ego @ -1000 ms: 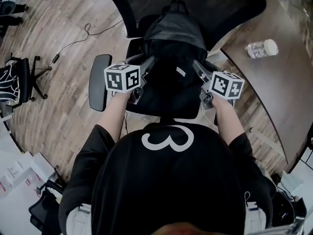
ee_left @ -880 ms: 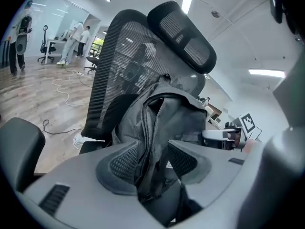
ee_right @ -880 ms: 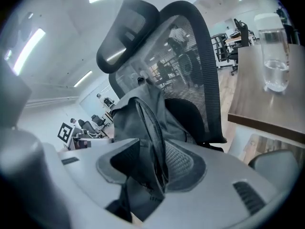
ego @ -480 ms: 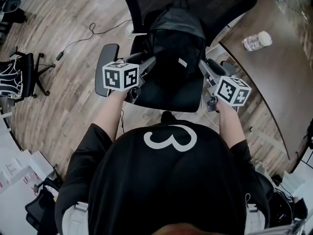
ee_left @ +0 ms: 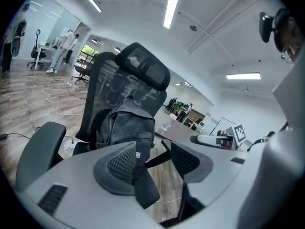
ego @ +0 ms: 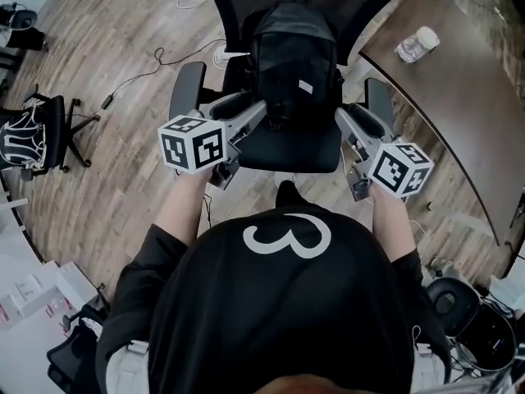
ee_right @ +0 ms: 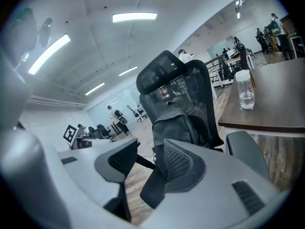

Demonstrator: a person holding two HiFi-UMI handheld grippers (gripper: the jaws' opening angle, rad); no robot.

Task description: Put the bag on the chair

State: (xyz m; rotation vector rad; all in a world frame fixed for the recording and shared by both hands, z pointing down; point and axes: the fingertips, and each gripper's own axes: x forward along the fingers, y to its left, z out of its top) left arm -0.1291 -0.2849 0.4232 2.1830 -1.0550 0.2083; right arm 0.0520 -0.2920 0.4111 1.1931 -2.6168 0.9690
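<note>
The bag (ego: 294,64) stands upright on the chair (ego: 297,153) seat, against the backrest. The left gripper (ee_left: 153,147) and right gripper (ee_right: 151,152) are both spread wide, empty and clear of the bag. Placement appears complete. Next: back both grippers away, avoiding the straps.

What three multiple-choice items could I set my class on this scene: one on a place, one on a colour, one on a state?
1. Where is the bag? A floor; B chair seat; C table.
2. The bag's colour? A black; B red; C white.
3. The left gripper and right gripper are: A shut on the bag; B out of view; C open, empty.
Answers: 1 B, it stands upright on the seat. 2 A, black all over. 3 C, each gripper view shows pads apart, gripping nothing.
</note>
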